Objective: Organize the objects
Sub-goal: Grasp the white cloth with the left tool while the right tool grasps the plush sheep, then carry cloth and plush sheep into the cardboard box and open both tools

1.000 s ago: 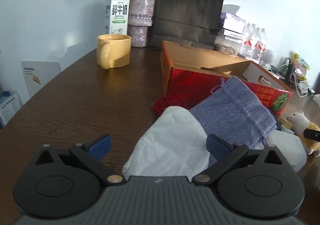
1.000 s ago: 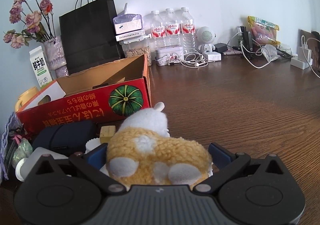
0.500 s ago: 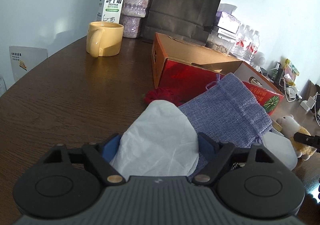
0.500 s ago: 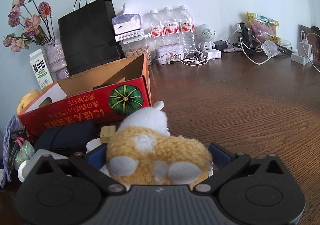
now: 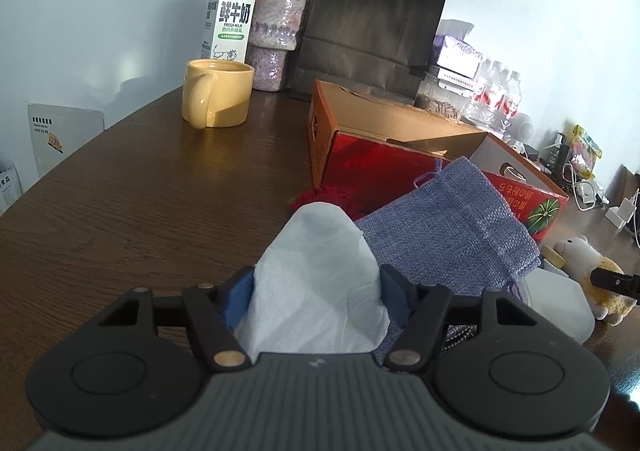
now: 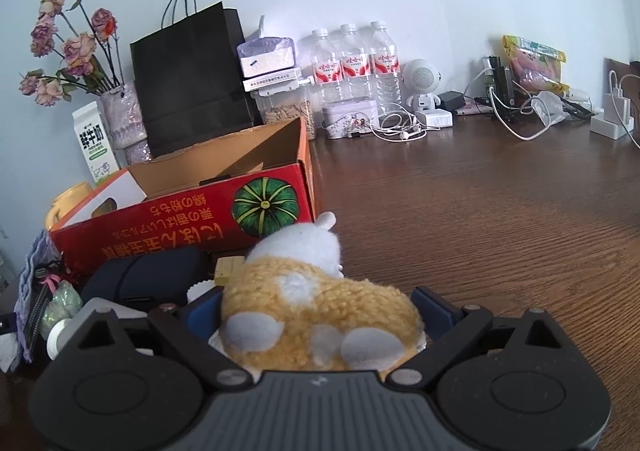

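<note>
My left gripper [image 5: 316, 293] is shut on a white face mask [image 5: 320, 275], which bulges up between the blue pads. A purple burlap pouch [image 5: 448, 227] lies just right of it, against the open red cardboard box [image 5: 400, 155]. My right gripper [image 6: 320, 311] is shut on a yellow-and-white plush sheep [image 6: 320, 303], held in front of the same red box [image 6: 200, 211]. The sheep also shows at the right edge of the left wrist view [image 5: 592, 271].
A yellow mug [image 5: 216, 95], milk carton [image 5: 230, 17], flower vase [image 5: 276, 31] and black paper bag [image 5: 372, 23] stand at the back. Water bottles [image 6: 354, 63], a tin [image 6: 350, 117], cables and chargers line the far wall. A dark case [image 6: 148, 277] lies by the box.
My left gripper has closed on the white mask and lifted it slightly. My right gripper has tightened a little on the plush sheep and barely moved.
</note>
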Demonstrator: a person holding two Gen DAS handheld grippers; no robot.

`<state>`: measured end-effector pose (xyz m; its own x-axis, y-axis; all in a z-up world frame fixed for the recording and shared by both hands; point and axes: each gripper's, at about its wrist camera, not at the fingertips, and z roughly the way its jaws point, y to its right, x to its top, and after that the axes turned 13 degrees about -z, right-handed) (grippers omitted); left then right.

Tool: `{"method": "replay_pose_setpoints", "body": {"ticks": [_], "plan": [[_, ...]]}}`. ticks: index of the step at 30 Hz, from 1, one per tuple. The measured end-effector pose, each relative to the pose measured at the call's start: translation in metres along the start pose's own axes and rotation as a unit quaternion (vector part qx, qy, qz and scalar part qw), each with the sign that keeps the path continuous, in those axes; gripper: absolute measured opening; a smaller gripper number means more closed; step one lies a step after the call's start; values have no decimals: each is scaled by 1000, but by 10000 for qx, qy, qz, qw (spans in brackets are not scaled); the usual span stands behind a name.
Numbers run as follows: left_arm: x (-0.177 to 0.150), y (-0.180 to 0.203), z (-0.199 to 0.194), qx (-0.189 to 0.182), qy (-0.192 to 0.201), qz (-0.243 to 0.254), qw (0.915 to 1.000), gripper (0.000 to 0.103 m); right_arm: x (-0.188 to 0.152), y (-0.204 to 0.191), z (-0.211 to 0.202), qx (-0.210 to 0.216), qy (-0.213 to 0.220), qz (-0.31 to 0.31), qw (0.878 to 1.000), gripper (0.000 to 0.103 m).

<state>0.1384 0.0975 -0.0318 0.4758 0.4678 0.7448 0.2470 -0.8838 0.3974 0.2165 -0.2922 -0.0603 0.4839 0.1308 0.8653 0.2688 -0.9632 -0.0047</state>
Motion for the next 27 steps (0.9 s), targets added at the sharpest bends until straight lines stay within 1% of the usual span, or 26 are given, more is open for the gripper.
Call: {"method": "replay_pose_setpoints", "body": {"ticks": [4, 6, 7, 8, 12, 16, 18, 19, 20, 23, 27], "plan": [[0, 0, -9, 32, 82, -5, 10000, 66, 0, -2, -4, 48, 29, -72, 10000, 96], [-1, 0, -11, 23, 84, -1, 10000, 66, -1, -3, -4, 84, -23, -145, 9999, 99], [-1, 0, -12, 20, 86, -5, 10000, 66, -1, -4, -4, 50, -36, -175, 9998, 99], [-1, 0, -13, 15, 85, -1, 10000, 66, -1, -5, -5, 4, -44, -204, 9998, 103], [-1, 0, -13, 7, 67, -9, 10000, 67, -1, -7, -7, -190, -48, -291, 9994, 103], [-1, 0, -14, -10, 47, -15, 10000, 67, 0, -7, -3, -231, -213, -272, 9991, 103], [-1, 0, -14, -20, 51, -19, 10000, 67, -1, -4, 4, -173, -415, -206, 9988, 103], [-1, 0, -14, -26, 53, -25, 10000, 67, -2, -3, 10, -165, -601, -172, 9979, 103], [-1, 0, -14, -33, 56, -29, 10000, 67, -2, -2, 12, -241, -659, -210, 9973, 103], [-1, -1, -15, -48, 61, -35, 10000, 68, -4, 3, 10, -172, -550, 39, 9983, 103], [-2, -1, -15, -44, 55, -28, 10000, 69, -6, 3, 9, -124, -529, 34, 9985, 103]]}}
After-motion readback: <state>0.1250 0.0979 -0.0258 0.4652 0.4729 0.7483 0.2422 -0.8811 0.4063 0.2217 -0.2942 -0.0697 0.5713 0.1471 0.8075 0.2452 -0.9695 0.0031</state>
